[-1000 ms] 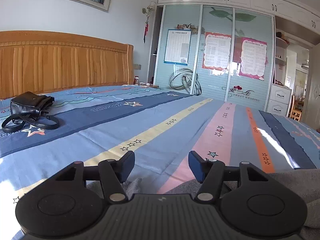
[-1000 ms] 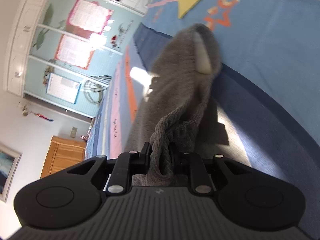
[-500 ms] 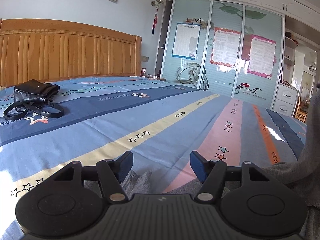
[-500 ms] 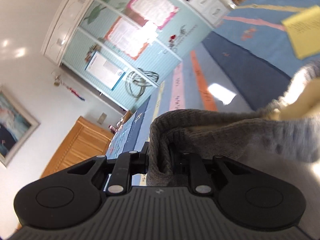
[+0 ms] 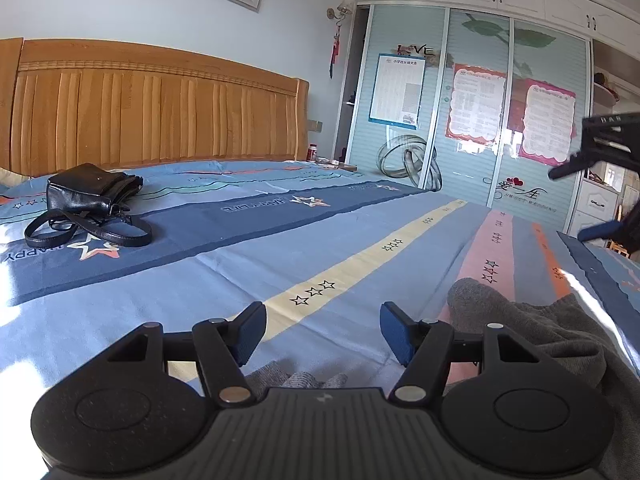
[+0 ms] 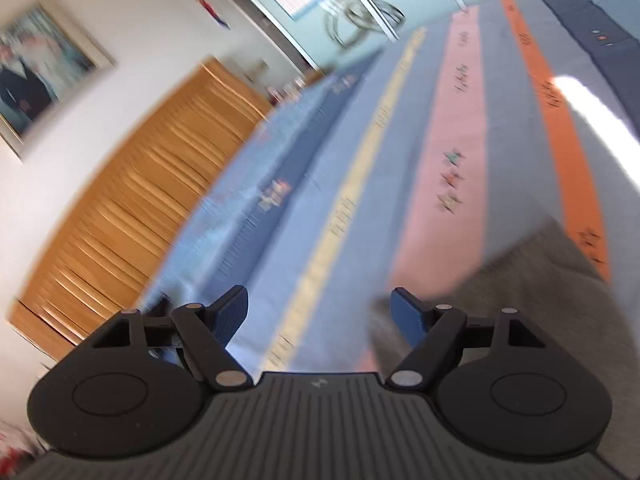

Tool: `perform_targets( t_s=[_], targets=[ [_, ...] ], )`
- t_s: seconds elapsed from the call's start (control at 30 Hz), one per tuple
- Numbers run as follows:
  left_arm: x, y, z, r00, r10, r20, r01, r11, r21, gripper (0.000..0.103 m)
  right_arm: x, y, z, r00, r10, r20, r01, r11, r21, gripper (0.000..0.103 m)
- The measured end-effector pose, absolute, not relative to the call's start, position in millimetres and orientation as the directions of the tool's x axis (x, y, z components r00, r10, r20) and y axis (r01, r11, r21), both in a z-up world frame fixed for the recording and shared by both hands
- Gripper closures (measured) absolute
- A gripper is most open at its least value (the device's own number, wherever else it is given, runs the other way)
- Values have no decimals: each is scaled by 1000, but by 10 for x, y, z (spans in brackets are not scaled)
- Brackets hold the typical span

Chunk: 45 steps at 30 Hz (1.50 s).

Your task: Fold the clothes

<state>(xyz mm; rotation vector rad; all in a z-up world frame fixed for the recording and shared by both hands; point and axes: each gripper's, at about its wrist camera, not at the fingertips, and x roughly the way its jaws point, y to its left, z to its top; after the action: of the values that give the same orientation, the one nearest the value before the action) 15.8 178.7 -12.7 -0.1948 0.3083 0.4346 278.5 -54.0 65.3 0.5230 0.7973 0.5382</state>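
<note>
A grey knitted garment [image 5: 532,328] lies bunched on the striped bedsheet [image 5: 280,264], at the lower right of the left wrist view, with a bit of it under the left gripper's body. My left gripper [image 5: 322,334] hovers low over the sheet, open, nothing between its fingers. My right gripper [image 6: 318,314] is open too, and the grey garment [image 6: 532,280] lies below and right of it, blurred by motion. In the left wrist view the right gripper [image 5: 592,196] shows at the far right edge, raised above the bed.
A black leather handbag [image 5: 86,196] with a looped strap lies near the wooden headboard [image 5: 152,108] at the left. A sliding-door wardrobe [image 5: 472,112] with posters stands beyond the bed's far side. A hoop [image 5: 408,156] leans against it.
My right gripper, shut on the grey garment before, has opened and let it drop onto the bed, then swung toward the headboard. The left gripper stayed open and shifted slightly.
</note>
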Motion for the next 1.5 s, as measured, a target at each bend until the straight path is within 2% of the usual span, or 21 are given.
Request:
perform_targets(
  t_s=[0.1, 0.2, 0.3, 0.6, 0.8, 1.1, 1.3, 1.37, 1.4, 1.47, 1.5],
  targets=[
    [128, 1771, -101, 861, 388, -327, -445, 888, -116, 37, 2520, -544, 607, 563, 585, -584, -246, 793, 557, 24],
    [95, 1738, -78, 862, 391, -322, -444, 890, -108, 37, 2177, -823, 569, 627, 569, -533, -217, 784, 582, 24],
    [67, 1721, -55, 865, 391, -315, -441, 891, -105, 36, 1906, -1295, 327, 683, 513, -520, -110, 776, 621, 17],
    [58, 1545, -51, 874, 366, -319, -419, 901, -112, 35, 1001, -2503, -747, 715, 510, -479, 64, 634, 771, 19],
    [128, 1328, -91, 879, 349, -324, -393, 916, -82, 34, 1204, -2527, -1023, 671, 544, -505, 62, 636, 769, 18],
    [232, 1222, -152, 876, 345, -337, -385, 921, -60, 33, 1688, -2380, -1023, 541, 676, -500, -60, 624, 779, 18],
    [252, 1210, -166, 878, 334, -344, -375, 925, -60, 31, 1901, -2308, -1037, 523, 710, -471, -55, 580, 813, 18],
    [248, 1203, -160, 879, 334, -340, -375, 925, -58, 31, 1899, -2301, -1013, 526, 697, -487, -41, 593, 804, 21],
    [246, 1200, -155, 879, 335, -339, -375, 925, -57, 31, 1891, -2297, -1001, 528, 687, -500, -33, 605, 796, 28],
    [241, 1197, -149, 879, 336, -338, -375, 925, -58, 29, 1861, -2304, -985, 528, 660, -535, -12, 636, 772, 51],
    [238, 1197, -144, 880, 336, -337, -375, 925, -58, 29, 1839, -2314, -981, 525, 643, -557, 1, 654, 756, 75]
  ],
)
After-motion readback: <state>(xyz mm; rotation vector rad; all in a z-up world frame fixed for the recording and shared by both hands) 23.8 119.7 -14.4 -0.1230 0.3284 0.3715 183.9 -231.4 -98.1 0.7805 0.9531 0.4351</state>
